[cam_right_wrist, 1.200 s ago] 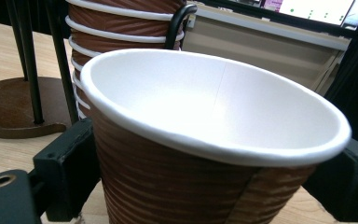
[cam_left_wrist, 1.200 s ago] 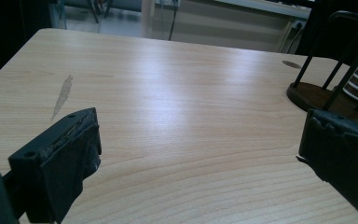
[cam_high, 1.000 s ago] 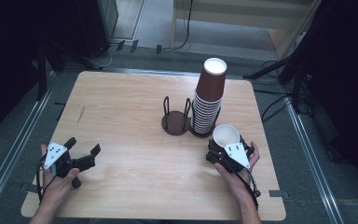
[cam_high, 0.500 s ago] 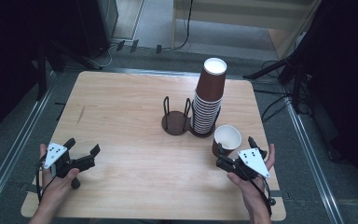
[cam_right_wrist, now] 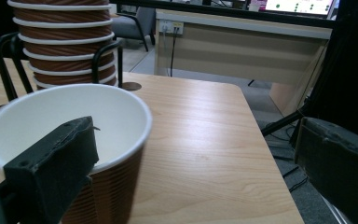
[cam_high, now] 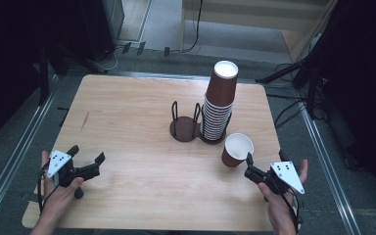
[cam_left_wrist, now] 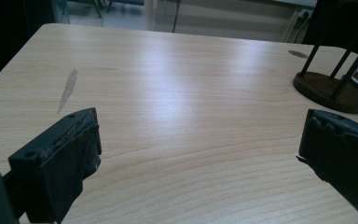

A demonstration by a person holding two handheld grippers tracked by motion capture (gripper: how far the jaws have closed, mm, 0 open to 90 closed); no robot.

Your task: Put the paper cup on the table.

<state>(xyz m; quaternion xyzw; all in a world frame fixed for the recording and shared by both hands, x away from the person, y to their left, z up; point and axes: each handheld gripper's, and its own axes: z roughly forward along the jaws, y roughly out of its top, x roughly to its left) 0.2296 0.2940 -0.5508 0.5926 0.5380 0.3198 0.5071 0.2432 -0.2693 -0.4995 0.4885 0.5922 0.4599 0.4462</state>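
1. While your right gripper [cam_high: 254,166] sits at the table's near right corner with its jaws spread wide and nothing clamped between them, one brown paper cup [cam_high: 236,150] stands upright by itself on the wooden table [cam_high: 127,112], just in front of that gripper.
2. From the right gripper view, the cup [cam_right_wrist: 70,140] stands at your left jaw; I cannot tell whether that jaw touches the rim.
3. Judging by this, one cup looks separated and set down, so that step seems done.
4. Behind the cup, the tall stack of cups [cam_high: 219,105] fills one side of the wire cup holder [cam_high: 184,122]; its other side stands empty.
5. Your left gripper [cam_high: 84,158] hangs wide open near the left edge, holding nothing.
6. Many cups remain stacked.
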